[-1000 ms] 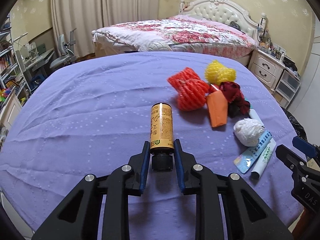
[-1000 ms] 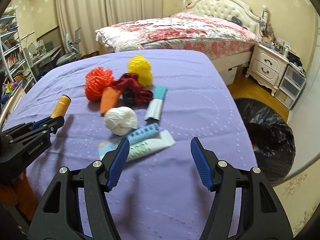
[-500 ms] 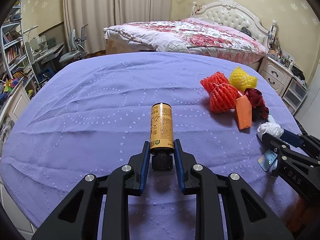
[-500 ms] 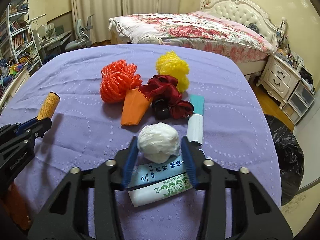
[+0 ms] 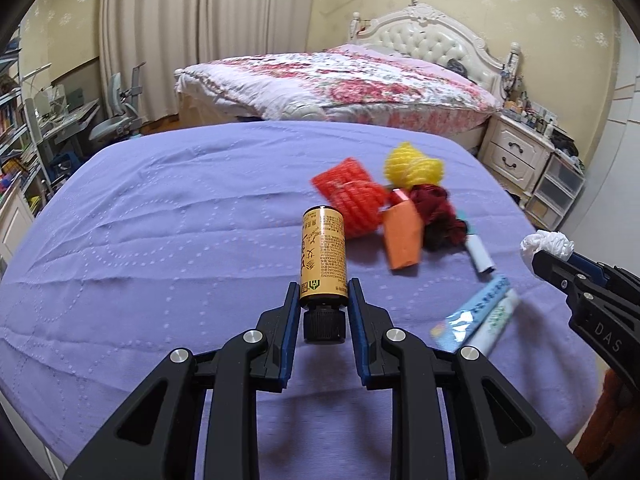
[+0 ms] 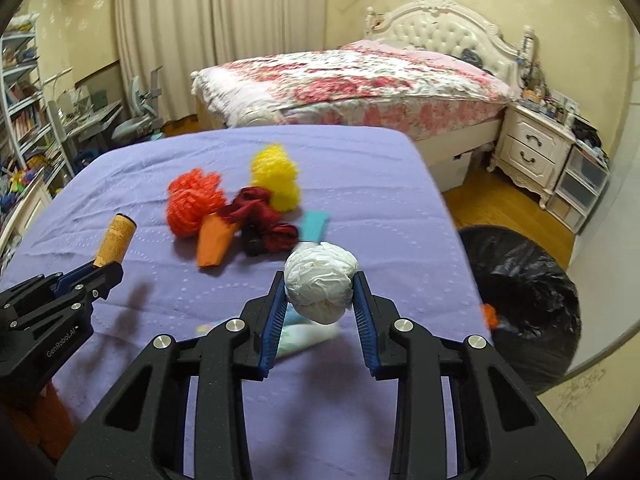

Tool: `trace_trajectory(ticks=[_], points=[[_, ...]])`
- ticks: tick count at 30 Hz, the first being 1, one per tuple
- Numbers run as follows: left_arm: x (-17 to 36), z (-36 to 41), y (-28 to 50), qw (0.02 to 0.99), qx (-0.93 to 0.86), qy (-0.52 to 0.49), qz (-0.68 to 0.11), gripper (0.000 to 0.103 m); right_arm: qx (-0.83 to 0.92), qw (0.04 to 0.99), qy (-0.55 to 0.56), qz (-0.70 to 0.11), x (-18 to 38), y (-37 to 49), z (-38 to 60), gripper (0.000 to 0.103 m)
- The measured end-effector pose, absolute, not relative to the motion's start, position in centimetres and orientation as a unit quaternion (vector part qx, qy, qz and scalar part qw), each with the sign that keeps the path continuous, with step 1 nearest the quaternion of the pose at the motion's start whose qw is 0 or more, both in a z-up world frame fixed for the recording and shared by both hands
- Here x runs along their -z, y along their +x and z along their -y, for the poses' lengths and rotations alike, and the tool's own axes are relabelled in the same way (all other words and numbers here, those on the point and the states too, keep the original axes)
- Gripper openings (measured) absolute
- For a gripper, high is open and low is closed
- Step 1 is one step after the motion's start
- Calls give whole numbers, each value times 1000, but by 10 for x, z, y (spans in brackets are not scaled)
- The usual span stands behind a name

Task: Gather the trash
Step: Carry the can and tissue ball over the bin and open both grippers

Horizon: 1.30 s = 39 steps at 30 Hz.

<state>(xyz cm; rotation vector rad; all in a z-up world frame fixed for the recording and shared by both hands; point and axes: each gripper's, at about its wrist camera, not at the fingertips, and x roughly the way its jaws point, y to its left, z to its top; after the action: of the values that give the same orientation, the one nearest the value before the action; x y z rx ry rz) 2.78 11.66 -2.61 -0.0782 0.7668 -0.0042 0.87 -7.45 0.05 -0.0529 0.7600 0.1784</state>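
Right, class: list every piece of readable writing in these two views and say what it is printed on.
"DAS": on the black right hand-held gripper body.
"GenRobot.AI": on the black left hand-held gripper body.
Small amber bottle with black cap: label print unreadable.
Pale blue and white squeeze tubes: print blurred.

The left hand-held gripper, black with blue pads, has its jaws clamped on the neck end of a small amber bottle with a black cap, which points forward. The right hand-held gripper has its jaws pressed against both sides of a crumpled white paper ball, lifted above the purple-covered counter.
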Motion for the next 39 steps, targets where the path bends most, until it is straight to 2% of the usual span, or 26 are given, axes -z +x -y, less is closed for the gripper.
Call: trace_trajectory(ticks=[11, 21, 39], points=[[3, -20, 42, 933, 95, 3, -346, 25, 28, 932, 9, -362, -2, 10, 181, 32], [14, 74, 74, 920, 167, 48, -351, 25, 87, 925, 30, -369, 16, 26, 242, 32], [37, 146, 113, 906, 191, 85, -369, 25, 111, 916, 57, -382, 37, 57, 285, 32]])
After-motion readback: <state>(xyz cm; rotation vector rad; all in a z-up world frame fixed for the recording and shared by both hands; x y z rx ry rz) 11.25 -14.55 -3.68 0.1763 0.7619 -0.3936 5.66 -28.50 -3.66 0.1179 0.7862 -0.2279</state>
